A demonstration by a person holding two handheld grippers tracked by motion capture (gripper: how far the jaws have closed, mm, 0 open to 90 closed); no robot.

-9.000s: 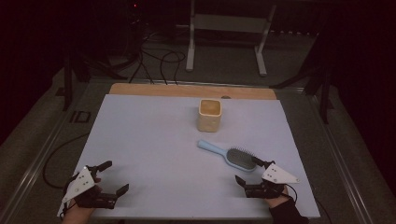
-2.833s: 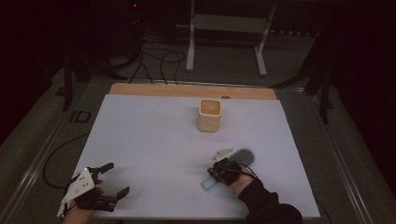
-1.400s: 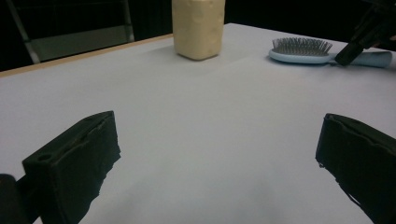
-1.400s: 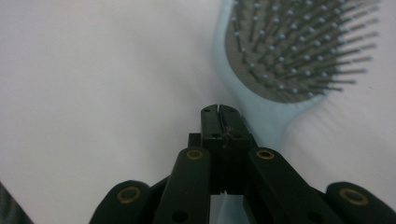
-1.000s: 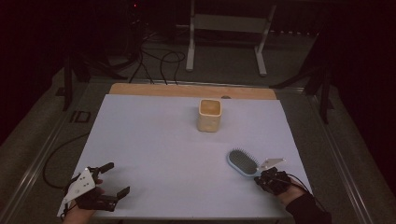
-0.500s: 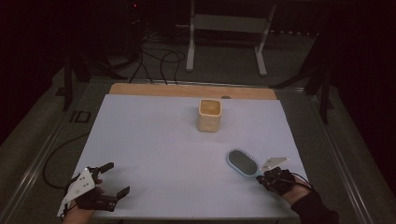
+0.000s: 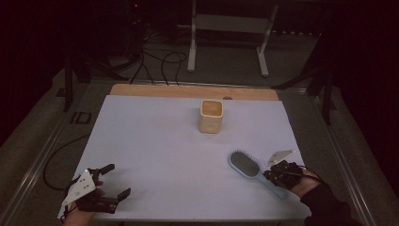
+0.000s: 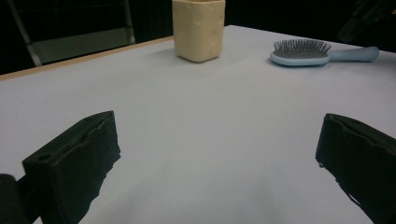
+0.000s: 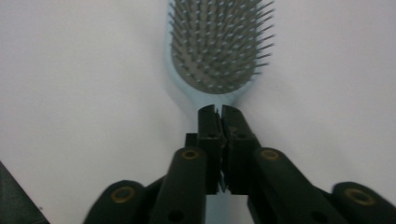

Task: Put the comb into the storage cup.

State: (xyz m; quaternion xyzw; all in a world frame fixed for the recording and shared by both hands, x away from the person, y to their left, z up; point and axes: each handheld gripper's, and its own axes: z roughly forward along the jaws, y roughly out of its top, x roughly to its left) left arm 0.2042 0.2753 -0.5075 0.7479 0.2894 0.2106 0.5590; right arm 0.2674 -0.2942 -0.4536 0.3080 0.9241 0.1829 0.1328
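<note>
The right claw (image 7: 276, 175) is squeezed tight on the handle of the blue hairbrush (image 7: 249, 166), and its jaws have just opened a tiny bit, with the handle between them. In the right gripper view the two black jaws stand almost together, and the handle shows under them, right where it joins the head. The head of the hairbrush (image 9: 215, 44) sticks out just ahead of the right claw, with its grey bristles facing up. Beyond the brush, farther from the right claw, a yellow cup (image 7: 211, 116) stands upright on the white desk (image 7: 155, 155). The left claw (image 7: 109, 181) is wide open with nothing in it, and its two jaws are far apart over the bare desk. From the left claw, the cup (image 8: 198, 29) is far ahead, and the hairbrush (image 8: 317, 52) lies far ahead and off to the right side, well apart from it.
</note>
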